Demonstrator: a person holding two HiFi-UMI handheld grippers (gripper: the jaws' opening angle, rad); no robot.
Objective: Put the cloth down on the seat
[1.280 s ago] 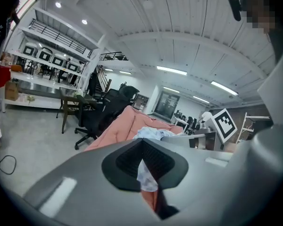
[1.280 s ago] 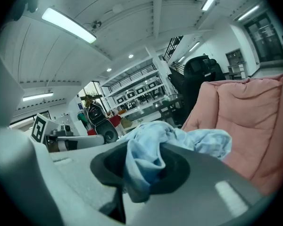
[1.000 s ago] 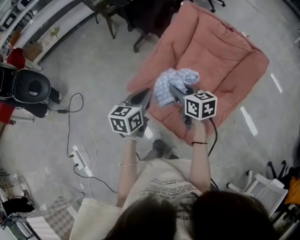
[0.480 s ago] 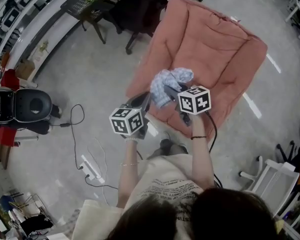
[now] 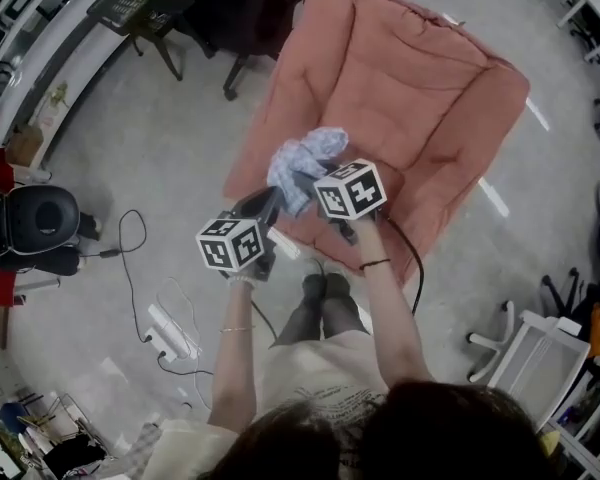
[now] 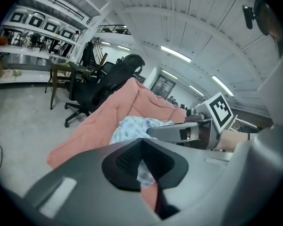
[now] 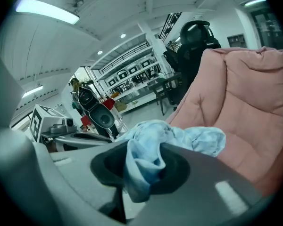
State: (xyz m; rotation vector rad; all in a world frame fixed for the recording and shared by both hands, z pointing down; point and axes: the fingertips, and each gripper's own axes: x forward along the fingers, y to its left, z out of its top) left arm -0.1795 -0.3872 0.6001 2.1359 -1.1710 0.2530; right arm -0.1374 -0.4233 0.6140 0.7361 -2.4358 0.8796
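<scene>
cloth (image 5: 305, 160): pale blue, bunched, held up over the front part of the pink seat (image 5: 420, 78); whether it touches the seat cannot be told. left gripper (image 6: 144, 161) — jaws clamped on a fold of the cloth. right gripper (image 7: 146, 166) — jaws pinching a thick wad of it. office chair (image 6: 115, 76): black, behind the seat.

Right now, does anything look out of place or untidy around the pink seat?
The light blue cloth is crumpled into a wad, pinched by the left claw and right claw over the front of the pink padded seat. A power strip with loose cables lies on the floor nearby.
</scene>
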